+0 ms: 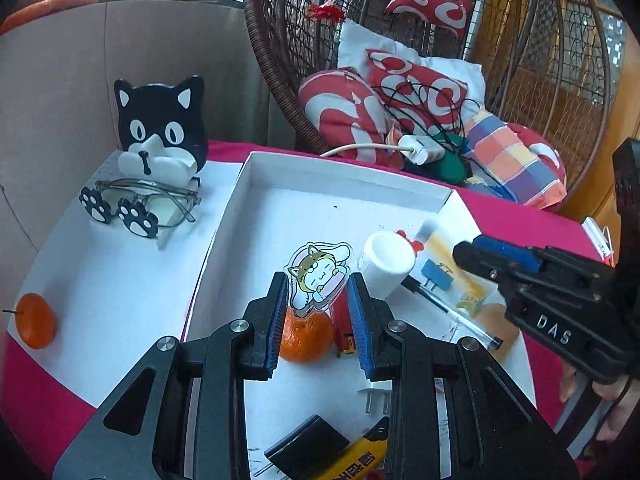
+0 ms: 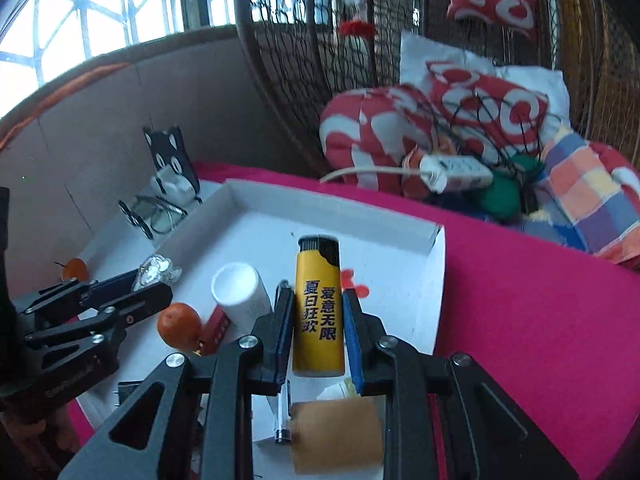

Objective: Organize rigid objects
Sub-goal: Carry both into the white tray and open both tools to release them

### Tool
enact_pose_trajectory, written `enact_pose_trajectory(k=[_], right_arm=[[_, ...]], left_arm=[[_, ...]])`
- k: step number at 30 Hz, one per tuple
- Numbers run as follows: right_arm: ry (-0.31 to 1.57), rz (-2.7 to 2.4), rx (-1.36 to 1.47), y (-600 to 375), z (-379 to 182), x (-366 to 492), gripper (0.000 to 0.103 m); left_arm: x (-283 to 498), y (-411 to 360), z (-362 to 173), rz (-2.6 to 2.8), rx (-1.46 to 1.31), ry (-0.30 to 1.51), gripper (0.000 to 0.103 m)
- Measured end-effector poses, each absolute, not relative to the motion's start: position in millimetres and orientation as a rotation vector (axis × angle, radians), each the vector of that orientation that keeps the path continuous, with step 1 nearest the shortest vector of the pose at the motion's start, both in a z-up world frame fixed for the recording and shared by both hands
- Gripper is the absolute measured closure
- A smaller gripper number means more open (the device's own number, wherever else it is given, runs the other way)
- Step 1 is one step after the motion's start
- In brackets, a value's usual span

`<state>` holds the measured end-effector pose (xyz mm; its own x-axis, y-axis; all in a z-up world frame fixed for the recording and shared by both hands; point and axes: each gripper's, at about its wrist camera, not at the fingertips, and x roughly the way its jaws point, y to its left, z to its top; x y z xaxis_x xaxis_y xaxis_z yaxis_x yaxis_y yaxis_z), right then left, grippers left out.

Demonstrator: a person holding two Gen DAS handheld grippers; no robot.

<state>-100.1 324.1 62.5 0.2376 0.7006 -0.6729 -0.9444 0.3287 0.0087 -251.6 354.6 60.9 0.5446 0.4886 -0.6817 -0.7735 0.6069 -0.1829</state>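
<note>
My left gripper (image 1: 317, 292) is shut on a clear acrylic cartoon cat figure (image 1: 318, 272), held upright above a mandarin (image 1: 306, 338) lying in the white box (image 1: 340, 168). The right wrist view shows my right gripper (image 2: 318, 320) shut on a yellow lighter (image 2: 318, 308) with black characters, over the same box (image 2: 328, 200). In the left wrist view the right gripper (image 1: 470, 256) comes in from the right, above a pen (image 1: 452, 314). A white cylinder bottle (image 1: 386, 264) lies between the two grippers. The left gripper (image 2: 156, 284) appears at the left of the right wrist view.
A black cat glasses holder (image 1: 160, 128), glasses (image 1: 148, 204) and a second mandarin (image 1: 36, 320) sit on the white lid at the left. The box also holds another yellow lighter (image 1: 356, 456), a black block (image 1: 308, 444) and a plug (image 1: 376, 396). A wicker chair (image 1: 276, 60) with cushions stands behind.
</note>
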Motion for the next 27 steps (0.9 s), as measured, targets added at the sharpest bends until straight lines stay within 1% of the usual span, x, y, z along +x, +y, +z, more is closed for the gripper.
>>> enact_pose_trajectory(k=[2,3,4,5,6,8,9,10,19,24,27], right_arm=[[0.673,1.197,-0.445,325,58,-99,0.077],[0.679,1.201,-0.443,325,57,-99,0.073],[0.679,1.206,-0.440,324,56,-100,0.055],[0.674,1.216,-0.430,322,57,-101,0.029],[0.664,1.221,-0.417,319,58,-102,0.018],[0.641,1.221,-0.395,314,61,-103,0.007],[0.638,1.225,-0.386,313,62,-103,0.005],[0.632,1.224,-0.379,310,64,-103,0.000],[0.516,1.194,-0.320,274,85,-114,0.000],[0.427,1.140,-0.274,244,102,-116,0.000],[0.380,1.120,-0.275,229,113,-120,0.000]], left_arm=[[-251,355,58,0.795,-0.510,0.639,0.071],[-251,355,58,0.801,-0.513,0.641,0.068],[-252,355,57,0.807,-0.512,0.641,0.048],[-253,354,58,0.824,-0.508,0.638,0.026],[-255,354,59,0.857,-0.494,0.638,0.020],[-261,354,62,0.875,-0.490,0.615,0.004],[-264,353,64,0.886,-0.494,0.615,0.000],[-266,352,65,0.891,-0.492,0.610,0.000],[-280,322,89,0.905,-0.465,0.514,0.000],[-288,295,120,0.894,-0.448,0.420,0.000],[-290,276,142,0.901,-0.404,0.404,0.000]])
